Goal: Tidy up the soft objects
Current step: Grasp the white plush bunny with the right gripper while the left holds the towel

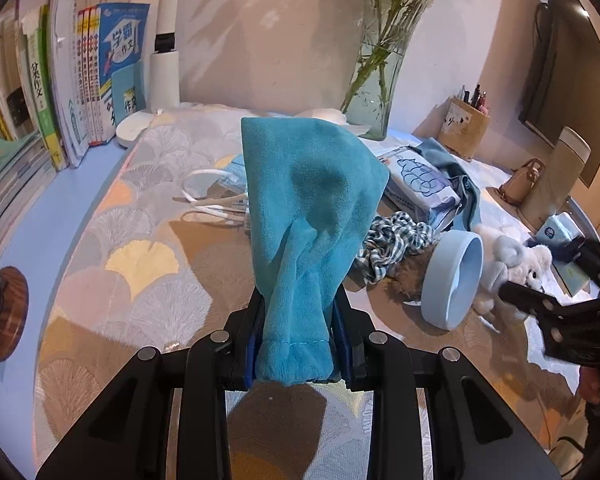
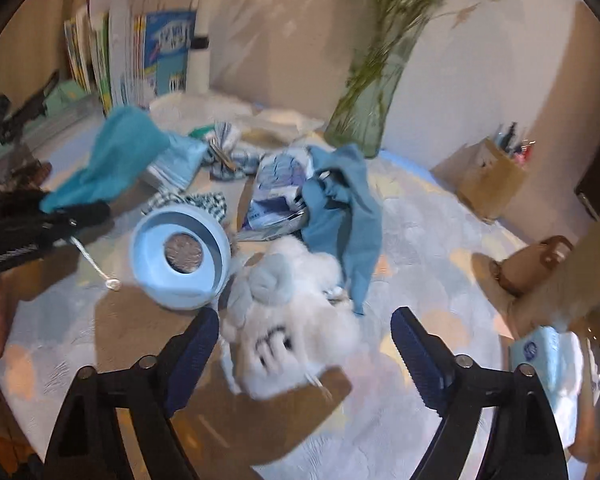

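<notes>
Jaws of our right gripper (image 2: 304, 354) stand apart around the plush toy (image 2: 292, 320) (left gripper (image 1: 298, 344) clamps the teal cloth (image 1: 308, 208)); we should close low on its body

a home study desk. school books (image 1: 88, 80) stand along the surface's (image 1: 148, 264) left edge; a glass vase (image 1: 380, 80) of stems and a pen holder (image 1: 464, 128) sit at the back edge, a monitor (image 1: 560, 80) at the back right corner.
</notes>
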A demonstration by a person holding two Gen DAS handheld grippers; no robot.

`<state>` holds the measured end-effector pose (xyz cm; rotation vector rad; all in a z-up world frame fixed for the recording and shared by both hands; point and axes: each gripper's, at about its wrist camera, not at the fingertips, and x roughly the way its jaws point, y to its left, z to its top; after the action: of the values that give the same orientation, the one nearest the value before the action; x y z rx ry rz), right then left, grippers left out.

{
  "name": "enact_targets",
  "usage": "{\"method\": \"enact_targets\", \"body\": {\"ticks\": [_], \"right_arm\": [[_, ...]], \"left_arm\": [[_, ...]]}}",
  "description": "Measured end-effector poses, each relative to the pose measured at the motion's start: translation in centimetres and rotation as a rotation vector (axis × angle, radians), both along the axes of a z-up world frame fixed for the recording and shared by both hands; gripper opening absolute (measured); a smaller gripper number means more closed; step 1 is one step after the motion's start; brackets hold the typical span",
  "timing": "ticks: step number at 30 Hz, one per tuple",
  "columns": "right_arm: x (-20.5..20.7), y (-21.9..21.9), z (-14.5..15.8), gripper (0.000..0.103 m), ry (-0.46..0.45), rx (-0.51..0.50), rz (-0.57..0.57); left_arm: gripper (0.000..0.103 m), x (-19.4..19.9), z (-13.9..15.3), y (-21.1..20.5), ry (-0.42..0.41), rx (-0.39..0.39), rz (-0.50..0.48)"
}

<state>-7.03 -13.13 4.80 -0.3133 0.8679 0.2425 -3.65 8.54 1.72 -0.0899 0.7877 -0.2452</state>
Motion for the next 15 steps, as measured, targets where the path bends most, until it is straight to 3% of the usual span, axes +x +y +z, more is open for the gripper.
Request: {"method": "enact_targets", "body": {"ticks": [1, 2, 5, 9, 11, 13, 15], "right_arm": [[0.3, 0.3, -0.4, 0.051, 0.023, 0.011, 0.02], [0.2, 0.3, -0.5, 0.045, 0.032, 0.026, 0.027], [-1.3, -0.8, 0.4, 0.036, -0.021, 0.084, -0.024], [-4.1, -5.2, 2.1, 0.036, 0.003, 0.267, -0.182], [-5.4, -8.3, 1.6, 0.037, 0.064, 0.388, -0.262], [-6.3, -10.2, 0.2, 0.037, 0.142, 0.448, -0.31], [-7.1, -11.6, -1.3, 0.05, 0.189, 0.453, -0.387]], "left_arm": [[0.027, 0.0, 0.0, -0.1, -0.001, 0.007, 0.003], [0.027, -0.1, 0.0, -0.2, -0.004, 0.013, 0.006], [0.027, -0.2, 0.1, -0.4, -0.011, 0.031, 0.009], [0.027, -0.1, 0.0, -0.7, -0.005, 0.055, 0.008], [0.027, -0.2, 0.0, -0.6, -0.007, 0.052, 0.004], [0.027, -0.2, 0.0, -0.5, -0.002, 0.047, -0.002], [0.027, -0.4, 0.0, -0.5, -0.004, 0.047, -0.01]]}}
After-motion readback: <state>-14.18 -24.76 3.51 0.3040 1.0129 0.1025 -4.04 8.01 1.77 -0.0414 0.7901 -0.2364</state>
